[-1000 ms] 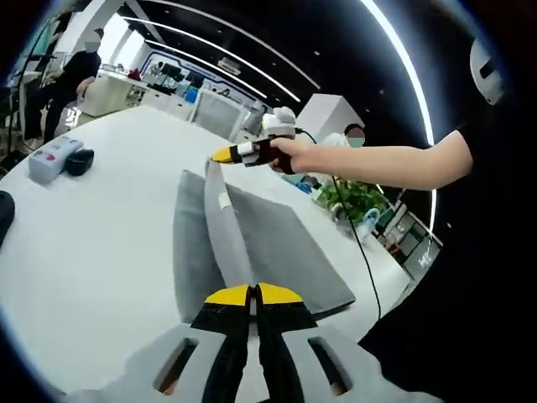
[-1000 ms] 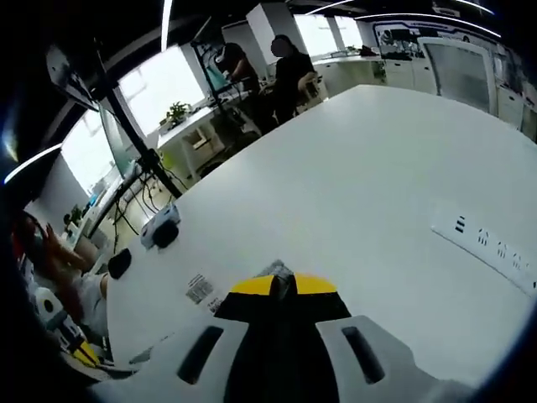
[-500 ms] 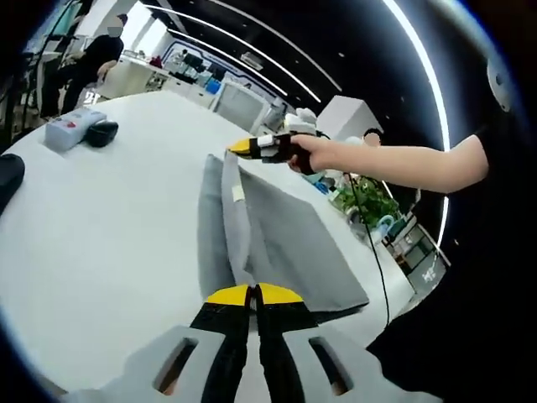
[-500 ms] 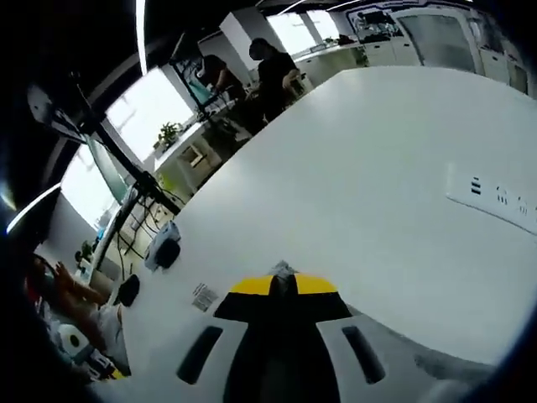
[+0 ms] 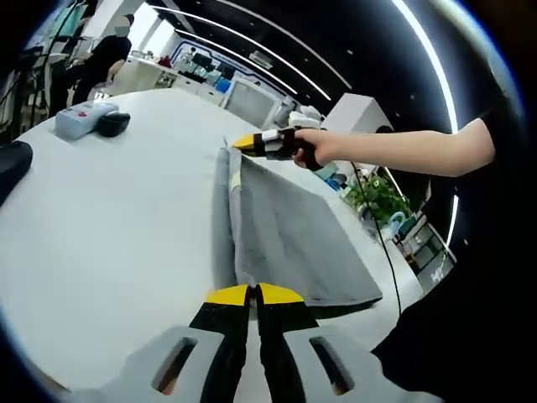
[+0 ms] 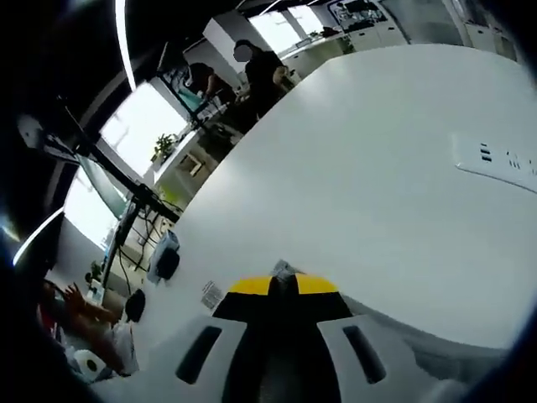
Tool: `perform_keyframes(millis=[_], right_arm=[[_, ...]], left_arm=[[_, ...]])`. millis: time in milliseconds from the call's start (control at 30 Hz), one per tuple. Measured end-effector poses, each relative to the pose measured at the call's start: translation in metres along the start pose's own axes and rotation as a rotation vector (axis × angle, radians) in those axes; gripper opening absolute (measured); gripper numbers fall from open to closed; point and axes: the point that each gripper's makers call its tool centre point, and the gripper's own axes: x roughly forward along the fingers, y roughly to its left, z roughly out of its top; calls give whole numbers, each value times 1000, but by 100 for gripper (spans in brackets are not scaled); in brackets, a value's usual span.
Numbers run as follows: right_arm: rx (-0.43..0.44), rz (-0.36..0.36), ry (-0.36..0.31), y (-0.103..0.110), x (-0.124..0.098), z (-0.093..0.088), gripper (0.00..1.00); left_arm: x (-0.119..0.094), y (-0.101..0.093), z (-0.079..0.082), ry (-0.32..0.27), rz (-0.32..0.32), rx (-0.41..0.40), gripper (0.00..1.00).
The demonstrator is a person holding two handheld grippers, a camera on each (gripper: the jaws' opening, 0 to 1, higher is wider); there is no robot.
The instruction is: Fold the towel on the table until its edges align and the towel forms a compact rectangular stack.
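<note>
A grey towel (image 5: 294, 239) lies on the white table (image 5: 101, 227), part folded, with its lifted edge stretched between the two grippers. My left gripper (image 5: 254, 293) is shut on the towel's near corner. The right gripper (image 5: 243, 143), held by a person's hand, is shut on the far corner, where a small white label hangs. In the right gripper view my right gripper (image 6: 283, 285) is shut, and a sliver of grey towel (image 6: 284, 269) pokes out past its yellow tips.
A white box (image 5: 82, 120) and a black object (image 5: 112, 124) sit at the table's far left; another black thing (image 5: 12, 161) lies at the left edge. A white power strip (image 6: 503, 159) lies on the table. People (image 6: 256, 71) stand by desks beyond.
The lifted towel edge has swung to the right over the lower layer, and the right gripper has moved right and lower with it. Both views shifted with the hands.
</note>
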Motion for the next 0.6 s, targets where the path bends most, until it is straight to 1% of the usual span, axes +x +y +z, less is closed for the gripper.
perform_keyframes(millis=[67,167,200,233,267,300,400,500,533,600], right_arm=[[25,7,-10,0,1,2,5],[58,21,-32,1,4,5,7],[78,35,-46,3,5,8,4],[113,61,-54,8,5,9,5],[132,66,-54,9,5,9,5],[112,54,-57,6,5,10,5],[91,48,-52,8,4,9,5],[110,84,-70,12,3,12,5],[119,90,-77,12,3,14,4],[132,95,-81,13,2,14,0]], left_arm=[[1,3,-1,9,21,3,3],[2,7,-3,25,45,35,3],[2,7,-3,28,44,36,3],[2,8,-4,28,47,35,4],[2,8,-3,25,48,34,4],[2,8,-3,18,52,30,4],[3,8,-3,13,55,35,4],[3,13,-5,11,90,65,8],[2,13,-5,7,92,79,9],[1,10,-3,-10,84,93,12]])
